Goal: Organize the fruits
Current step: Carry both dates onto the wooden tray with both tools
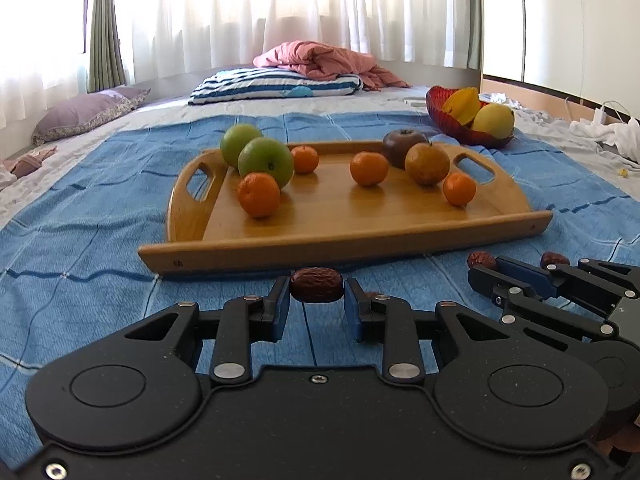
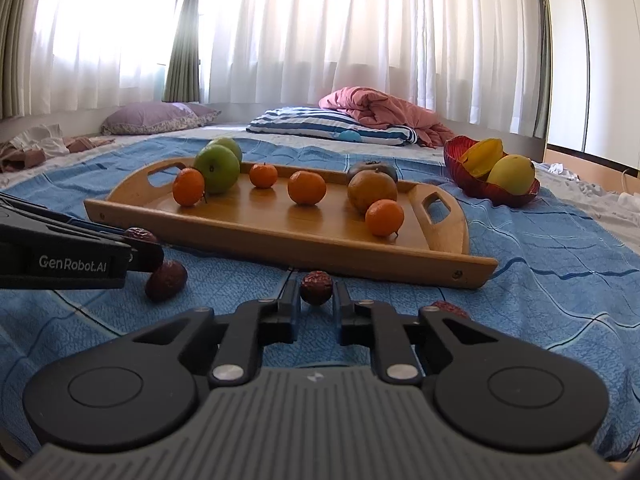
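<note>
1. Your left gripper (image 1: pixel 317 292) sits at 6 o'clock in its own view, low over the blue bedspread (image 1: pixel 80 216), and its blue-padded fingers (image 1: pixel 280 304) press on both ends of a dried red date (image 1: pixel 317 290), just short of the tray's near rail
2. The wooden tray (image 1: pixel 344 244) fills the middle of that view; at 10 o'clock on it two green apples (image 1: pixel 266 160) stand side by side, touching, with a tangerine (image 1: pixel 259 194) against the nearer one
3. Further right on the tray you have more tangerines (image 1: pixel 369 168), a brown round fruit (image 1: pixel 427 163) with a dark fruit (image 1: pixel 400 146) just behind it
4. At 2 o'clock, off the tray, a red bowl (image 1: pixel 452 122) holds a star fruit (image 1: pixel 464 106) and a yellow mango (image 1: pixel 494 120)
5. Your right gripper (image 2: pixel 316 292) is at 6 o'clock in its own view, its fingers (image 2: pixel 290 300) closed against a second date (image 2: pixel 316 288) on the bedspread, near the tray's front rail
6. From the right wrist, a loose date (image 2: pixel 166 280) lies at 9 o'clock just below your left gripper's tip, and another loose date (image 2: pixel 450 308) peeks out at 5 o'clock beside the right finger linkage
7. Behind everything, at 12 o'clock, a striped pillow (image 1: pixel 276 86) and a pink blanket (image 1: pixel 328 58) lie before the white curtains (image 1: pixel 280 12)
</note>
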`<state>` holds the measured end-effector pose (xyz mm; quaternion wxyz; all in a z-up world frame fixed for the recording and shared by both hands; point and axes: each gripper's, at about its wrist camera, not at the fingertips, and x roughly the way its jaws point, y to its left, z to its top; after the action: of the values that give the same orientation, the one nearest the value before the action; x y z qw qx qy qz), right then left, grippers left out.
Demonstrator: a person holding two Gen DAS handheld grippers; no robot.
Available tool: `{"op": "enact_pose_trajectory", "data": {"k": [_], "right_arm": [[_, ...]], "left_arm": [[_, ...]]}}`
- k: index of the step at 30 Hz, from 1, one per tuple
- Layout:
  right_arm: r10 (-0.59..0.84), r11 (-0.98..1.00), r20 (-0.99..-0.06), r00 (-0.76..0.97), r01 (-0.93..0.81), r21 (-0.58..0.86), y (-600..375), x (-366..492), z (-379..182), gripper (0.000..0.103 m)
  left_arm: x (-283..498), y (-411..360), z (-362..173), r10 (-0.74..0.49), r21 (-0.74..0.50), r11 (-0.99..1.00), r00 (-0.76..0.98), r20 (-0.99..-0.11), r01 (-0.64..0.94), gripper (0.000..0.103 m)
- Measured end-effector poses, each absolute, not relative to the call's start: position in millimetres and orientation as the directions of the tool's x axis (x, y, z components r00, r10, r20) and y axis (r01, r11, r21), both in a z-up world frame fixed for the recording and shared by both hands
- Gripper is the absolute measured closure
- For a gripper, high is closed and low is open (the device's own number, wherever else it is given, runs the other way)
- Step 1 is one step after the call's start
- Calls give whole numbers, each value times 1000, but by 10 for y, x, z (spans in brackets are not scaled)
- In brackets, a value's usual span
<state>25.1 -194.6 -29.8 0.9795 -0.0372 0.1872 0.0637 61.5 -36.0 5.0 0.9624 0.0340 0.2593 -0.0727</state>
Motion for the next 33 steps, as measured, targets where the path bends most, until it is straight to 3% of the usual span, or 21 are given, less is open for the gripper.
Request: {"op": "enact_pose_trajectory", "data": {"k": [15,21,33], "right_arm": [[132,990,-290,948,-138,-2,-1963,616,97,83],[147,989,-329,933,-128,79,-2008,921,162,83],[136,991,-356,924,-124,56,-2029,1266,148,83]], "left_arm": [[1004,-347,381,-155,-16,986,872,-465,167,75],[1232,-319,426,-151,-44,988,865,-479,148,75],[1658,-340,378,-141,-56,990,847,-513,131,75]]}}
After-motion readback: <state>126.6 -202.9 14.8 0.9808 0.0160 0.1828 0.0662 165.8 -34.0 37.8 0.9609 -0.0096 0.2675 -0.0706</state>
